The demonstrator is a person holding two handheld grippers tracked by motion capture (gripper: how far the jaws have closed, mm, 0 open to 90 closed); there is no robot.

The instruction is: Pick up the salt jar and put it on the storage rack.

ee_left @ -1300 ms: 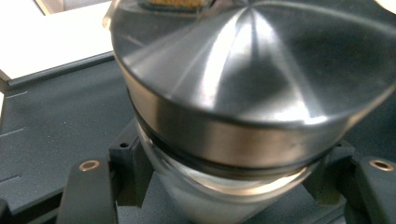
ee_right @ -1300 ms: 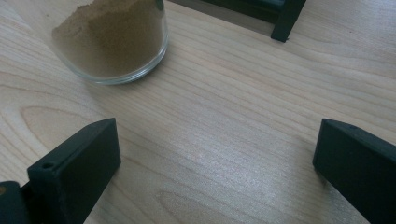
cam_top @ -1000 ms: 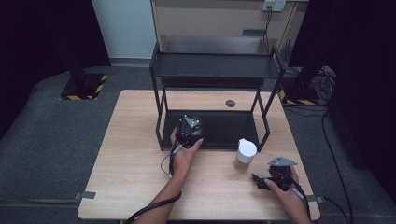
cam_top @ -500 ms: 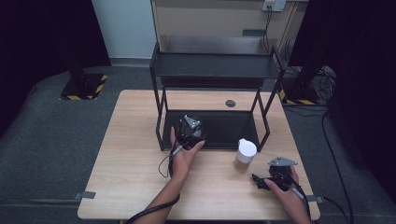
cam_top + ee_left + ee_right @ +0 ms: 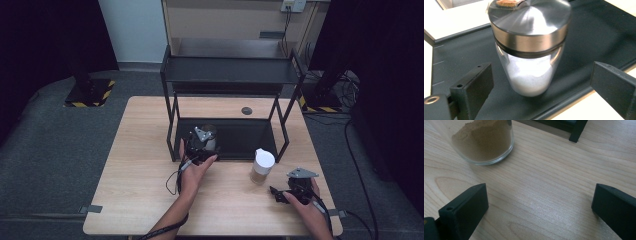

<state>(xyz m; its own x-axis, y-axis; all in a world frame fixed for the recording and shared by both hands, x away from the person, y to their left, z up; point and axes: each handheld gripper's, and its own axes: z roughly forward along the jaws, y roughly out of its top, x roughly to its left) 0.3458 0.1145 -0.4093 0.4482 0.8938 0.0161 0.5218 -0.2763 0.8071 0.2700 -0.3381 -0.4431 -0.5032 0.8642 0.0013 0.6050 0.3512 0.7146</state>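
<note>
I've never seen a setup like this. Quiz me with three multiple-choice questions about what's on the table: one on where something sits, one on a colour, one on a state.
1. Where does the jar with the metal lid stand?
A. on the black rack's bottom shelf
B. on the bare table
C. on the rack's top shelf

2. What colour is the powder in the white-lidded jar?
A. white
B. brown
C. green

3. How do the left gripper jaws stand?
A. clamped on the jar
B. shut on nothing
C. open, the jar standing free between them

Answers:
1 A, black shelf surface lies under it.
2 B, the right gripper view shows brown powder.
3 C, gaps show either side; the jaws have just been opening.
</note>
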